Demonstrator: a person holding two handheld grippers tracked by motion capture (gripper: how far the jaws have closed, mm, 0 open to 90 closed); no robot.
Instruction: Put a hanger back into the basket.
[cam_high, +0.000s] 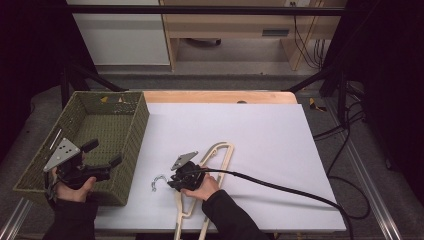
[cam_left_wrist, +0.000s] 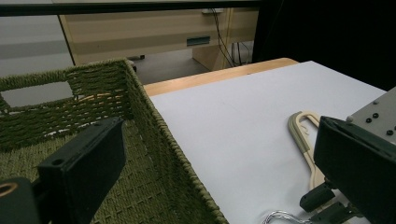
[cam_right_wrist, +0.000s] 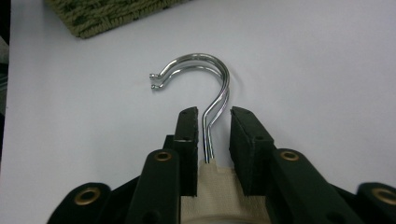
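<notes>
Currently, step: hanger neck being taken by right gripper (cam_right_wrist: 212, 128)
Hangers (cam_high: 216, 159): cream, stacked flat on white sheet (cam_high: 270, 130), just right of basket (cam_high: 132, 130)
Hook (cam_right_wrist: 205, 79): between jaws, narrow gaps each side, not yet pinched
Left gripper (cam_high: 102, 155): wide open, nothing held, over basket
Advice: neck to be kept centred, closure finished before lifting

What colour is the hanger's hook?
Shiny silver metal hook on a cream hanger, clearest in the right gripper view.

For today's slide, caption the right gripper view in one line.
Black jaws straddle the metal hook of a cream hanger on the white table.
</notes>
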